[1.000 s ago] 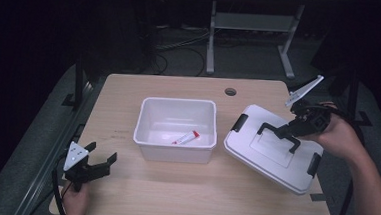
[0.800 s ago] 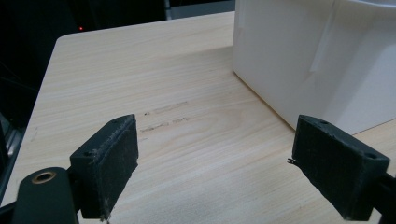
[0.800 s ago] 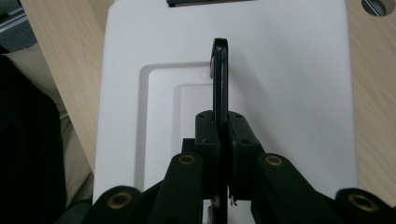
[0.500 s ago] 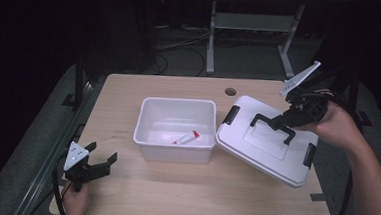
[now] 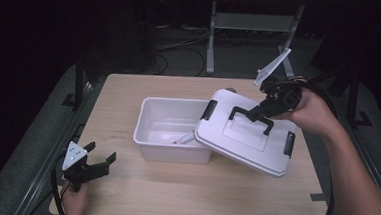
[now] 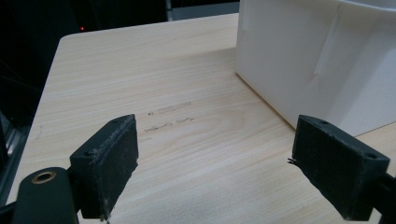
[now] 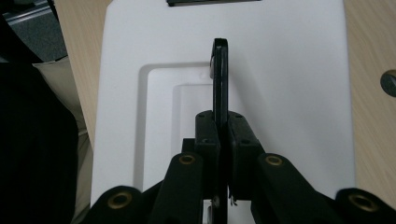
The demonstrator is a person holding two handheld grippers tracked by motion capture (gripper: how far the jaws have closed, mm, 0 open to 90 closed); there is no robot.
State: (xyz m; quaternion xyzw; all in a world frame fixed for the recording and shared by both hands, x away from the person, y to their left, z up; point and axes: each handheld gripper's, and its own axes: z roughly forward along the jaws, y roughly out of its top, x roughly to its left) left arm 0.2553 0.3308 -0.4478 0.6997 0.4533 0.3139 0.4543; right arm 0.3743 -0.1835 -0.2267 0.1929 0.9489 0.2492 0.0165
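Above the desk point(image 5: 253, 191): white lid point(image 5: 247, 136), tilted over bin point(image 5: 169, 129), black handle point(image 7: 219, 70) pinched in right gripper point(image 5: 261, 109) jaws. Left gripper point(image 5: 95, 164): near desk corner, jaws spread, nothing between them.

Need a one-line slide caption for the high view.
Right claw carries the white lid by its black handle toward the open bin.

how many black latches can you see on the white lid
2. One latch sits on the lid's left end, over the bin. The other latch is on its right end. The black handle between them is not a latch.
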